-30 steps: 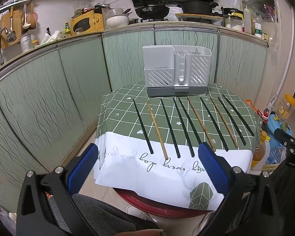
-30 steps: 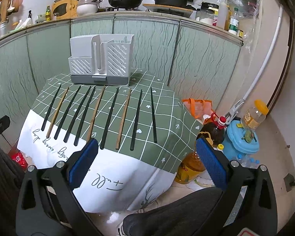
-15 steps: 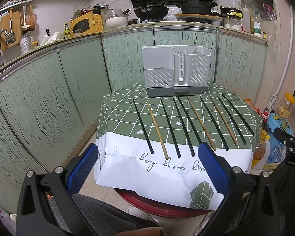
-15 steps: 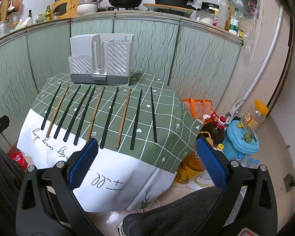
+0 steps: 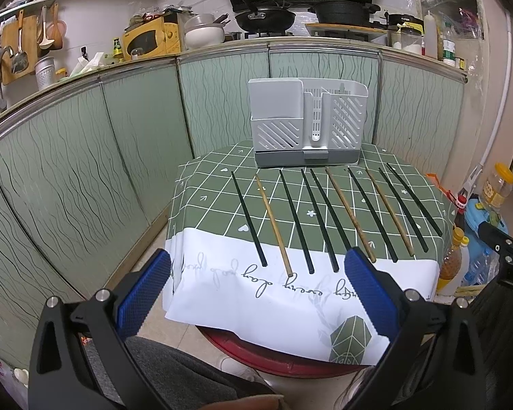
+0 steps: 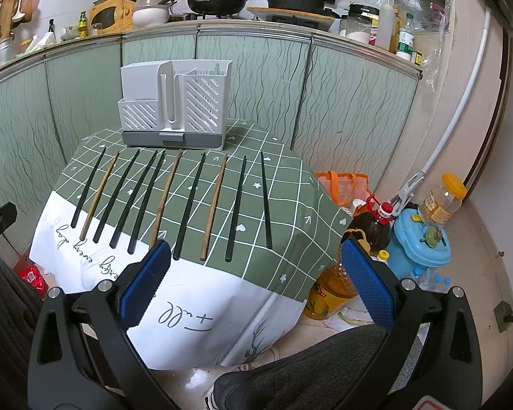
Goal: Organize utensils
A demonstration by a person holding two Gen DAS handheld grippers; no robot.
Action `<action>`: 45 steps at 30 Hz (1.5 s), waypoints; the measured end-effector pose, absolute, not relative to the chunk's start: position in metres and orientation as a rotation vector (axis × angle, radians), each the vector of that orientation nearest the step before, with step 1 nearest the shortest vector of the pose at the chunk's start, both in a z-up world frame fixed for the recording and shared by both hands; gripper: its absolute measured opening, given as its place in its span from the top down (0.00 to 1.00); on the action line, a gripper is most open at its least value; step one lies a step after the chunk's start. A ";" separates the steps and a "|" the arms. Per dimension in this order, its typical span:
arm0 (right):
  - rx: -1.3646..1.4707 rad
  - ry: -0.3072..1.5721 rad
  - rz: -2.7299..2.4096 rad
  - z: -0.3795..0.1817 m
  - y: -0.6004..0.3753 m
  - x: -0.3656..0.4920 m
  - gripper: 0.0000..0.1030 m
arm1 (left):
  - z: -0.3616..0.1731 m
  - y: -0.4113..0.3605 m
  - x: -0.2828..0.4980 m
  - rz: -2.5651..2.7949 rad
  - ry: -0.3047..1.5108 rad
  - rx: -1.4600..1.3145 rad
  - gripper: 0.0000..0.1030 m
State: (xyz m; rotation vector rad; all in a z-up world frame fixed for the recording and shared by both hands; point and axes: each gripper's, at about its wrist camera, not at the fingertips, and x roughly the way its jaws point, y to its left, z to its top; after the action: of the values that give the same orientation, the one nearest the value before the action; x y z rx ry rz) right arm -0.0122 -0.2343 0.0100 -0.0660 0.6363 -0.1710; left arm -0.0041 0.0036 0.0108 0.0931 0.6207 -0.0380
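Nothing has shifted since the earlier frames; both grippers hover at the table's near edge as before. Chopsticks (image 5: 328, 218), ten, black and wooden: laid side by side, apart, on the tablecloth (image 5: 222, 191), green-checked with a white border. Utensil holder (image 5: 307, 126), grey, slotted: upright at the far edge. Left gripper (image 5: 256, 294) and right gripper (image 6: 253, 283): fingers spread wide, holding nothing. Surroundings: green-panelled kitchen counter (image 5: 119, 68); oil bottle (image 6: 328, 294) on the floor, right.
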 end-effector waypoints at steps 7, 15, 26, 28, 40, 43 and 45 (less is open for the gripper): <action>-0.089 0.610 -0.190 0.012 -0.233 -0.014 0.07 | 0.011 0.004 -0.006 -0.044 0.603 0.090 0.04; -0.073 0.607 -0.185 0.014 -0.240 -0.013 0.07 | 0.012 0.006 -0.007 -0.044 0.593 0.083 0.04; -0.051 0.659 -0.207 0.006 -0.258 0.002 0.07 | 0.014 0.014 0.002 -0.032 0.568 0.131 0.04; -0.052 0.668 -0.207 0.004 -0.259 0.006 0.07 | 0.014 0.015 0.004 -0.022 0.555 0.143 0.04; -0.047 0.707 -0.199 -0.014 -0.268 0.030 0.07 | -0.005 0.020 0.037 -0.067 0.592 0.138 0.04; -0.039 0.715 -0.188 -0.020 -0.270 0.038 0.07 | -0.010 0.020 0.043 -0.083 0.603 0.138 0.04; -0.037 0.719 -0.185 -0.024 -0.272 0.043 0.07 | -0.014 0.020 0.047 -0.124 0.612 0.129 0.04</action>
State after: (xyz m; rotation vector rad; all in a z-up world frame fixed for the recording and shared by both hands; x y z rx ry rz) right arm 0.0429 -0.2724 -0.0237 -0.0369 0.7186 -0.1852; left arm 0.0467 0.0195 -0.0140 0.1291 0.6121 -0.1235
